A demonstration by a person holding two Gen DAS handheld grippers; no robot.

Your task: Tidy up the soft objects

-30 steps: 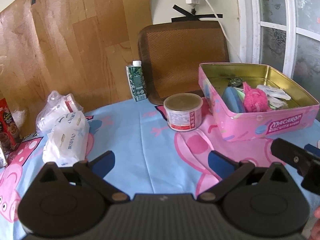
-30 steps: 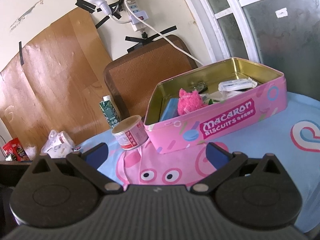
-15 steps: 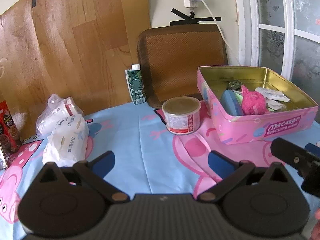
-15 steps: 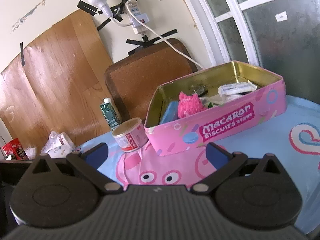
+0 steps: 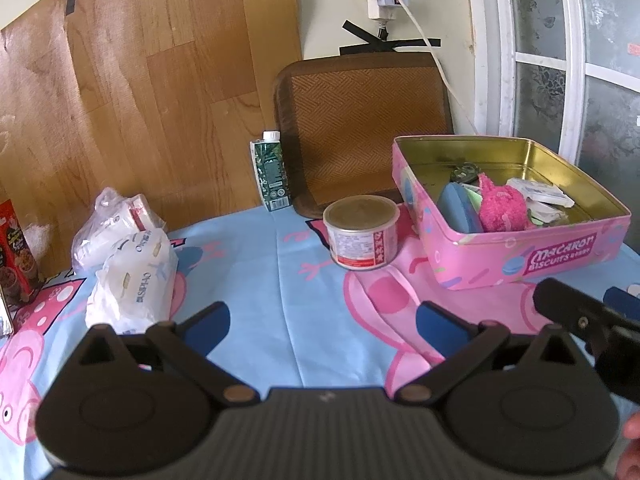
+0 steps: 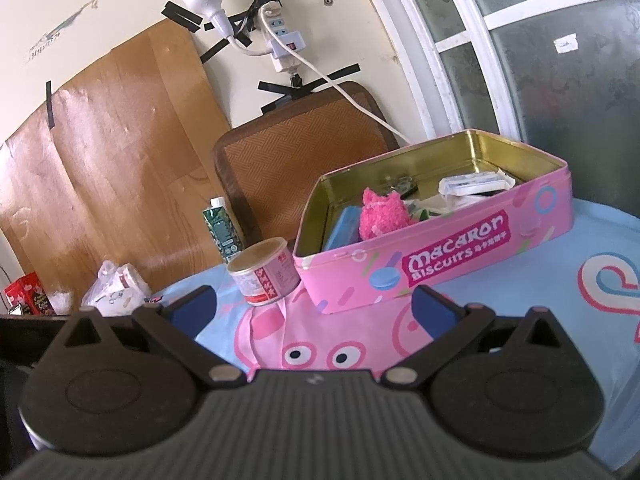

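Left gripper [image 5: 322, 320]: we record its jaws spread wide and empty, low at the centre of the left wrist view, hovering above the blue cartoon tablecloth [image 5: 256, 280].

Right gripper [image 6: 312, 306]: jaws likewise parted, nothing between them, low centre of its own view; one of its arms shows at the lower right edge of the left view.

Change noted: against the frames half a second and a second back, we find the pink tin [image 5: 560, 252] sitting smaller and farther up in both views, and more of the wall above it in sight. We judge both grippers are drawing back and tilting up from the tin with nothing carried, which suggests a deposit finished.

Task item, pink plush toy [image 5: 502, 210]: inside the tin, at the right of the left view, lying between a blue pad [image 5: 456, 208] and white packets [image 5: 536, 196]. In the right view [image 6: 382, 214] it stands roughly upright, long axis near vertical, ear-like tips at the top; which way it faces we cannot tell.

Candidates left outside: white soft tissue packs [image 5: 132, 280] in plastic wrap, at the left of the left view, long axis running toward the upper right of the frame.

Other stock: a round can [image 5: 362, 232] just beside the tin's left wall; a green carton [image 5: 270, 172] behind it, upright.
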